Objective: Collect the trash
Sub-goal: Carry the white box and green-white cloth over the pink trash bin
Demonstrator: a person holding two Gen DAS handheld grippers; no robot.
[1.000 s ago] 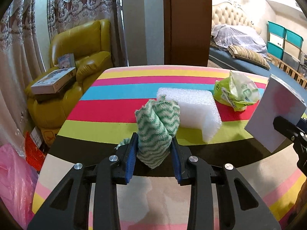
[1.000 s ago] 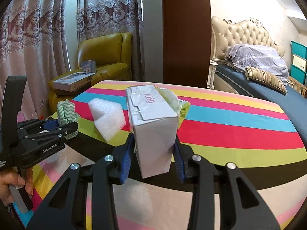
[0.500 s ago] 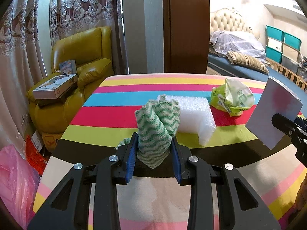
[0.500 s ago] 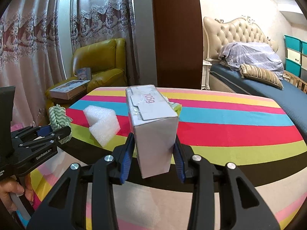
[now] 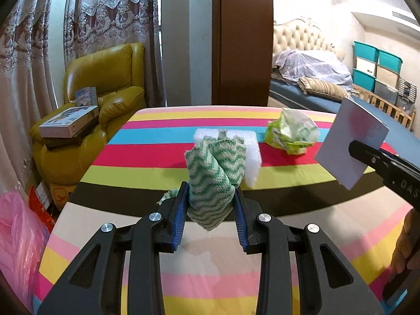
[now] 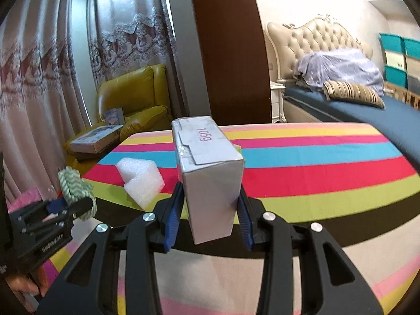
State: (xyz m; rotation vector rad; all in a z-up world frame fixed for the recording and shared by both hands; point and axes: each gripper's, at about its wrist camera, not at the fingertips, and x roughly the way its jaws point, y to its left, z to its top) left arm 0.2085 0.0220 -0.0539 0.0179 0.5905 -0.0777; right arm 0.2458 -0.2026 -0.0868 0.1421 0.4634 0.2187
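My left gripper (image 5: 211, 204) is shut on a crumpled green-and-white wavy cloth (image 5: 214, 173), held above the striped table (image 5: 147, 173). My right gripper (image 6: 210, 204) is shut on a white cardboard box (image 6: 210, 173) with "105g" printed on its top. The same box (image 5: 350, 144) shows at the right of the left wrist view, and the cloth (image 6: 74, 186) at the left of the right wrist view. A white foam corner block (image 5: 252, 144) lies on the table behind the cloth. A crumpled green plastic bag (image 5: 291, 131) lies to its right.
A yellow armchair (image 5: 105, 84) with flat boxes (image 5: 69, 122) on it stands left of the table. A pink plastic bag (image 5: 18, 239) hangs at the lower left. A bed (image 6: 349, 105) and teal storage bins (image 5: 375, 65) are at the right. A brown pillar (image 5: 241, 39) stands behind the table.
Both views have drifted back from the table; the foam block and green bag look smaller and farther. The box in the right gripper has rolled. Both grips are unchanged.
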